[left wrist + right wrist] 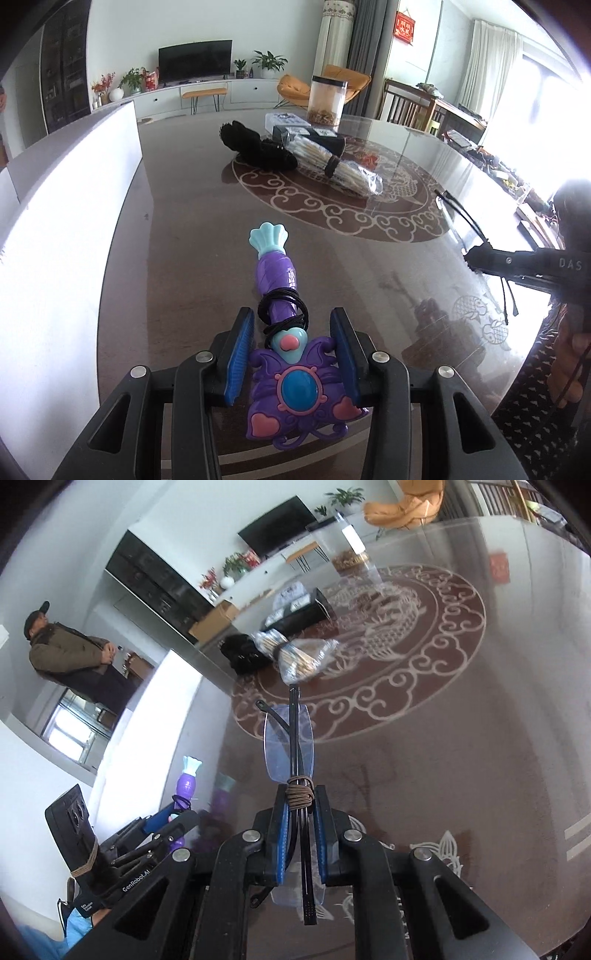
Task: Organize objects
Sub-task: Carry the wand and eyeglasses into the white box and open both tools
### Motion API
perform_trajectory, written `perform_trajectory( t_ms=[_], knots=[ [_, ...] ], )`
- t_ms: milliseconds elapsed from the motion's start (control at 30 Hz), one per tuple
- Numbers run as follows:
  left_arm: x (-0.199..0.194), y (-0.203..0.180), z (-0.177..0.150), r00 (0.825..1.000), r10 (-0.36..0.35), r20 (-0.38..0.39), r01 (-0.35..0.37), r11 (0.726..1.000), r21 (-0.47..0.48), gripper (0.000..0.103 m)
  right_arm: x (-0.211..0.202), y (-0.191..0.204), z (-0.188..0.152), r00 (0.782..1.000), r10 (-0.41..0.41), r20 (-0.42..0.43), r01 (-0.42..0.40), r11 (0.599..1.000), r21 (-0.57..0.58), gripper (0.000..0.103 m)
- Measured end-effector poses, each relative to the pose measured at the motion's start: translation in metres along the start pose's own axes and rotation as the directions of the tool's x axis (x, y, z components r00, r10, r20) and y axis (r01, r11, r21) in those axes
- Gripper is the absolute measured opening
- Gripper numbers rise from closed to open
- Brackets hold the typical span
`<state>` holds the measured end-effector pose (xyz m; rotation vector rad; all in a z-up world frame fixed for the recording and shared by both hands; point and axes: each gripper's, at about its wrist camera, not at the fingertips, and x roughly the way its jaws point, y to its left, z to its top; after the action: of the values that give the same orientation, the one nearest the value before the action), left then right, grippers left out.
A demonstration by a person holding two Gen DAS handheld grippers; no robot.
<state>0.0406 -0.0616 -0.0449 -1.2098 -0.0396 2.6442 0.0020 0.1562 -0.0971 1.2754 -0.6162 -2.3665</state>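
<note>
A wide stretch of bare worktop is lying open between the purple toy wand and a far cluster: black bundle, bagged sticks, dark box, clear jar. A white panel is walling off the left edge.

You have one purple toy wand, one pair of folded glasses, one bag of wooden sticks and one black cloth bundle. You also have one clear jar, one black box and one flat clear case. You hold two grippers: the left gripper and the right gripper.
</note>
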Motion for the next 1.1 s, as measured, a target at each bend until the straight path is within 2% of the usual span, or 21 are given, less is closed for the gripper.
perform_trajectory(
  t_ms=[233, 400, 533, 633, 733, 800, 867, 933, 967, 1000, 1033, 1067, 1100],
  knots=[
    [-0.032, 0.000, 0.014, 0.997, -0.028, 0.071, 0.030, 0.999, -0.014, 0.042, 0.006, 0.005, -0.008, 0.999, -0.036, -0.013, 0.035, 0.999, -0.011, 0.013],
    [-0.082, 0.018, 0.033, 0.987, -0.049, 0.152, 0.060, 0.996, -0.064, 0.042, 0.011, 0.038, 0.000, 1.000, -0.015, -0.024, 0.014, 0.999, -0.051, 0.013],
    [-0.128, 0.055, 0.044, 0.975, 0.020, 0.223, 0.006, 0.994, -0.112, 0.042, 0.010, 0.099, 0.015, 0.998, 0.056, -0.016, -0.058, 0.988, -0.146, 0.013],
    [-0.153, 0.098, 0.043, 0.963, 0.140, 0.229, -0.100, 0.979, -0.177, 0.042, 0.014, 0.171, 0.028, 0.989, 0.149, -0.023, -0.150, 0.956, -0.253, 0.013],
    [-0.166, 0.140, 0.032, 0.949, 0.248, 0.194, -0.198, 0.949, -0.246, 0.042, 0.025, 0.231, 0.032, 0.974, 0.217, -0.061, -0.225, 0.915, -0.333, 0.013],
    [-0.170, 0.172, 0.019, 0.940, 0.310, 0.143, -0.257, 0.919, -0.298, 0.042, 0.039, 0.270, 0.034, 0.963, 0.249, -0.102, -0.269, 0.887, -0.376, 0.013],
    [-0.170, 0.194, 0.009, 0.942, 0.324, 0.088, -0.278, 0.899, -0.337, 0.042, 0.059, 0.307, 0.031, 0.958, 0.248, -0.142, -0.285, 0.858, -0.428, 0.013],
    [-0.161, 0.218, -0.001, 0.939, 0.342, -0.029, -0.327, 0.868, -0.374, 0.043, 0.083, 0.339, 0.023, 0.954, 0.234, -0.186, -0.295, 0.832, -0.470, 0.013],
    [-0.156, 0.227, -0.004, 0.932, 0.353, -0.081, -0.356, 0.852, -0.383, 0.043, 0.095, 0.349, 0.018, 0.952, 0.223, -0.208, -0.298, 0.824, -0.482, 0.014],
    [-0.150, 0.236, -0.009, 0.922, 0.358, -0.146, -0.386, 0.836, -0.391, 0.048, 0.107, 0.358, 0.012, 0.954, 0.197, -0.226, -0.287, 0.820, -0.495, 0.015],
    [-0.143, 0.243, -0.014, 0.914, 0.352, -0.203, -0.406, 0.821, -0.403, 0.066, 0.128, 0.369, 0.002, 0.960, 0.129, -0.249, -0.245, 0.817, -0.521, 0.022],
    [-0.140, 0.249, -0.017, 0.907, 0.348, -0.237, -0.419, 0.809, -0.414, 0.077, 0.144, 0.375, -0.007, 0.955, 0.081, -0.285, -0.229, 0.813, -0.535, 0.042],
    [-0.139, 0.252, -0.021, 0.902, 0.350, -0.253, -0.429, 0.796, -0.427, 0.088, 0.156, 0.379, -0.015, 0.945, 0.051, -0.323, -0.228, 0.813, -0.536, 0.057]
  ],
)
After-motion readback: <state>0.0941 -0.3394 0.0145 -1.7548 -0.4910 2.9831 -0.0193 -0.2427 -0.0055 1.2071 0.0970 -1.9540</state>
